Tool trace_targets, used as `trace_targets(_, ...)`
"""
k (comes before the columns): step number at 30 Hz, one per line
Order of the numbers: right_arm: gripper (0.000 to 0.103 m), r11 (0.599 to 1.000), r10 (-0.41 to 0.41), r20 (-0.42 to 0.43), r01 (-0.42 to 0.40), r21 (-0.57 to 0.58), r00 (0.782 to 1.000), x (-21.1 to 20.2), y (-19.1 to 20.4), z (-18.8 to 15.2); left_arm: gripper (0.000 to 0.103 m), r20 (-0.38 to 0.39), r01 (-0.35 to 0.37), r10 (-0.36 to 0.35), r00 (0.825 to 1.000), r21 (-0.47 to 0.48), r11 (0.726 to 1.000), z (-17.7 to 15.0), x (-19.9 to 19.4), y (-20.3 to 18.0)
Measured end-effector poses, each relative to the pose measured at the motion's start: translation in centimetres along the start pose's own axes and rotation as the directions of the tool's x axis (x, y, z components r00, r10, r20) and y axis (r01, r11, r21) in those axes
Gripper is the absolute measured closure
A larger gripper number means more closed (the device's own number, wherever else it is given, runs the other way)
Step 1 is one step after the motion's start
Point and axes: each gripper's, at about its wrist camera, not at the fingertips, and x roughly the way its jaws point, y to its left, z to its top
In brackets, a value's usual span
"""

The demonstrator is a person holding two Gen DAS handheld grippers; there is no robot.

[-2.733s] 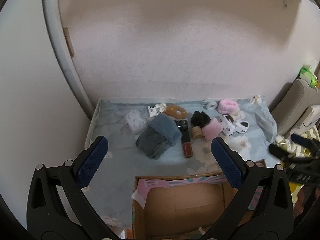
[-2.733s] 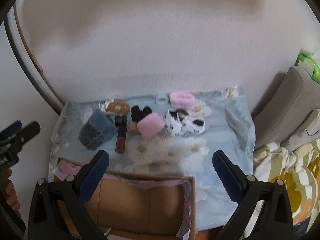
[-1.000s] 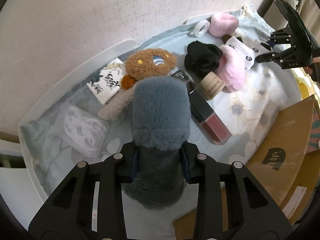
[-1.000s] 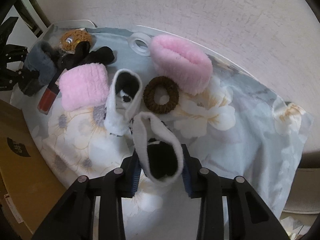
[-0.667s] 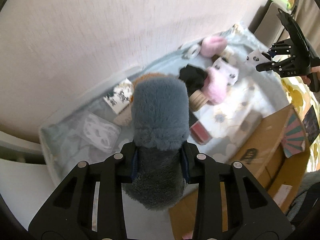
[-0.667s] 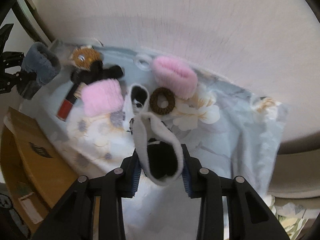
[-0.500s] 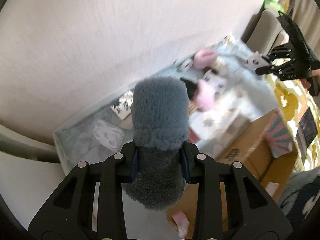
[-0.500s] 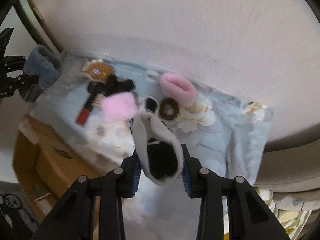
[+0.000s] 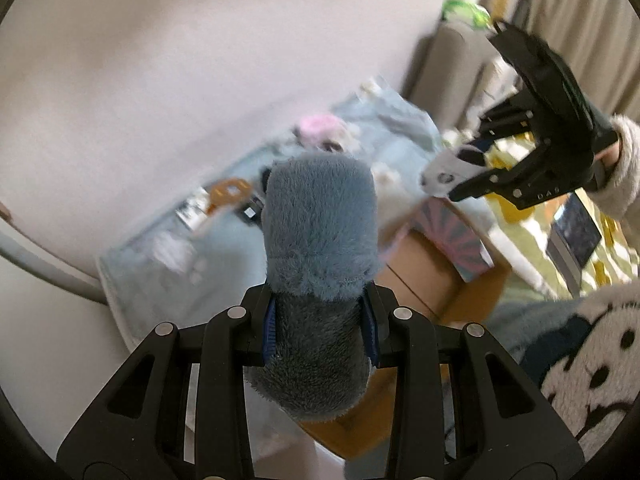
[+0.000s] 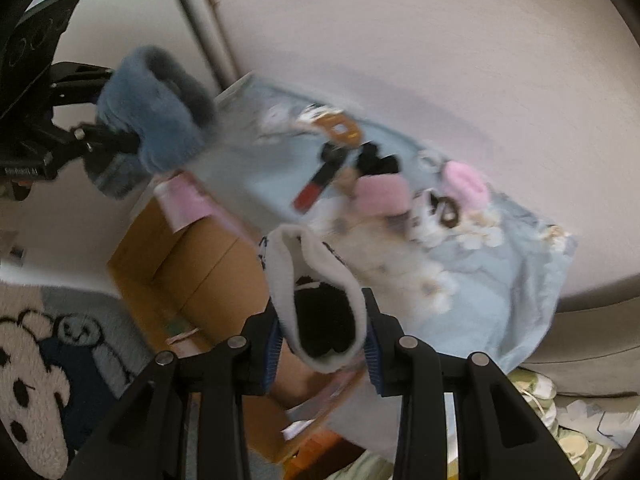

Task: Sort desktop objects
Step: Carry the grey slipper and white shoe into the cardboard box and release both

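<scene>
Between the two blue pads of the left gripper [image 9: 319, 322] a fluffy blue-grey cuff [image 9: 320, 240] is pinched, the jaws drawn in close on its pile, and it is held in the air. Below and ahead of that gripper a table under a pale blue flowered cloth [image 9: 168, 268] is seen, though blurred. Just to the right of the cuff, beneath it, the open cardboard box [image 9: 432, 280] is set against the cloth's near edge.

Further right, the right gripper [image 10: 322, 340] is closed on a white sock with black patches [image 10: 320, 304], which is gripped near its open end and carried clear of the table, above the box's brown inner wall [image 10: 200, 272]. Ahead of this gripper and to its right, other things are left lying on the cloth: a red tube [image 10: 314, 190], a pink fluffy cuff [image 10: 382, 196], a second pink cuff [image 10: 466, 182] and a brown hair tie [image 10: 450, 216]. At the lower edge a fleecy sleeve with a panda print [image 9: 592, 368] is visible.
</scene>
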Motion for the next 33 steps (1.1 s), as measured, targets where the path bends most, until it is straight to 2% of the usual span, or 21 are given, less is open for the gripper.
trace_targets(6, 0.07, 0.999, 0.031, -0.078, -0.034, -0.038, 0.996, 3.9, 2.4, -1.8, 0.073, -0.114, 0.009, -0.009, 0.993, -0.003, 1.0, -3.9, 4.4, -1.5)
trace_targets(14, 0.07, 0.997, 0.061, -0.159, -0.067, -0.031, 0.985, 7.7, 3.5, -3.2, 0.073, -0.252, 0.0, -0.003, 0.968, -0.011, 1.0, -7.2, 10.2, -2.6)
trace_targets(25, 0.068, 0.997, 0.057, -0.201, -0.067, -0.046, 0.978, 8.3, 3.8, -4.2, 0.072, -0.279, 0.008, -0.01, 0.96, -0.007, 1.0, -7.6, 11.3, -3.5)
trace_targets(27, 0.063, 0.997, 0.052, -0.22, -0.064, -0.046, 0.974, 8.6, 3.9, -4.2, 0.064, -0.275, 0.024, -0.026, 0.961, -0.01, 1.0, -7.4, 11.3, -3.5)
trace_targets(28, 0.063, 0.998, 0.048, -0.229, -0.058, -0.04, 0.972, 8.8, 3.9, -4.1, 0.05, -0.28, 0.03, -0.034, 0.959, -0.017, 0.999, -7.3, 11.3, -3.5)
trace_targets(29, 0.061, 0.998, 0.044, -0.243, -0.052, -0.023, 0.969, 9.2, 3.6, -4.2, 0.024, -0.292, 0.029, -0.037, 0.956, -0.032, 0.999, -7.2, 11.3, -3.5)
trace_targets(30, 0.053, 0.999, 0.05, -0.249, -0.053, -0.009, 0.967, 9.3, 3.4, -4.2, 0.01, -0.299, 0.02, -0.032, 0.954, -0.045, 0.999, -7.1, 11.2, -3.4)
trace_targets(31, 0.043, 0.998, 0.06, -0.248, -0.058, 0.016, 0.967, 9.5, 3.0, -4.2, 0.001, -0.299, 0.01, -0.028, 0.954, -0.06, 0.998, -7.0, 11.1, -3.3)
trace_targets(33, 0.034, 0.996, 0.079, -0.242, -0.067, 0.059, 0.967, 9.5, 2.4, -4.3, 0.0, -0.276, 0.025, -0.048, 0.96, -0.086, 0.996, -6.8, 10.5, -3.0)
